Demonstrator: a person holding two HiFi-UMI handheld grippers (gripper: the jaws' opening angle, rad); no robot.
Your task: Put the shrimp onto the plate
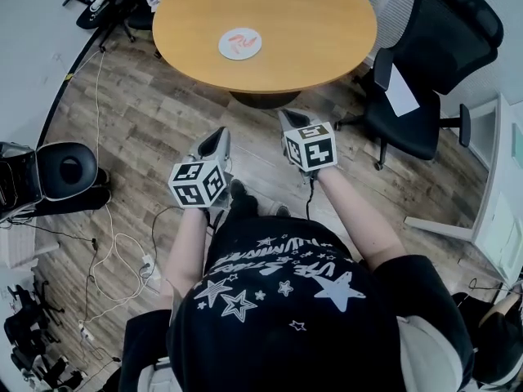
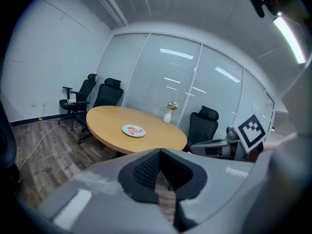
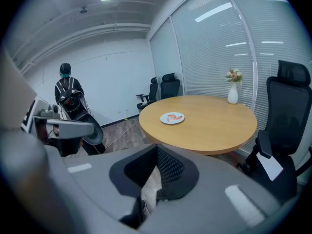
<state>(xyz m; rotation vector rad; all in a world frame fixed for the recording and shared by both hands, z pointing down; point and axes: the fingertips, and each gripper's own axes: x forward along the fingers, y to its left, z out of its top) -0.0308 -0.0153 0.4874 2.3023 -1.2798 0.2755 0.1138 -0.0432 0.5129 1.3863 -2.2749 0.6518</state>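
Note:
A white plate [image 1: 240, 44] lies on the round wooden table [image 1: 286, 31] with pinkish-red shrimp [image 1: 242, 40] on it. The plate shows small in the left gripper view [image 2: 133, 130] and in the right gripper view [image 3: 172, 118]. Both grippers are held over the wooden floor, well short of the table's near edge. My left gripper [image 1: 216, 144] [image 2: 160, 152] is shut with nothing between its pads. My right gripper [image 1: 292, 122] [image 3: 157, 149] is shut and empty too. Both point toward the table.
A black office chair [image 1: 425, 64] with a sheet of paper [image 1: 400, 92] on its seat stands right of the table. More chairs [image 2: 102, 99] stand behind it. A white vase [image 3: 233, 95] sits at the far table edge. Cables [image 1: 106, 243] trail on the floor at the left. A person [image 3: 66, 89] stands far off.

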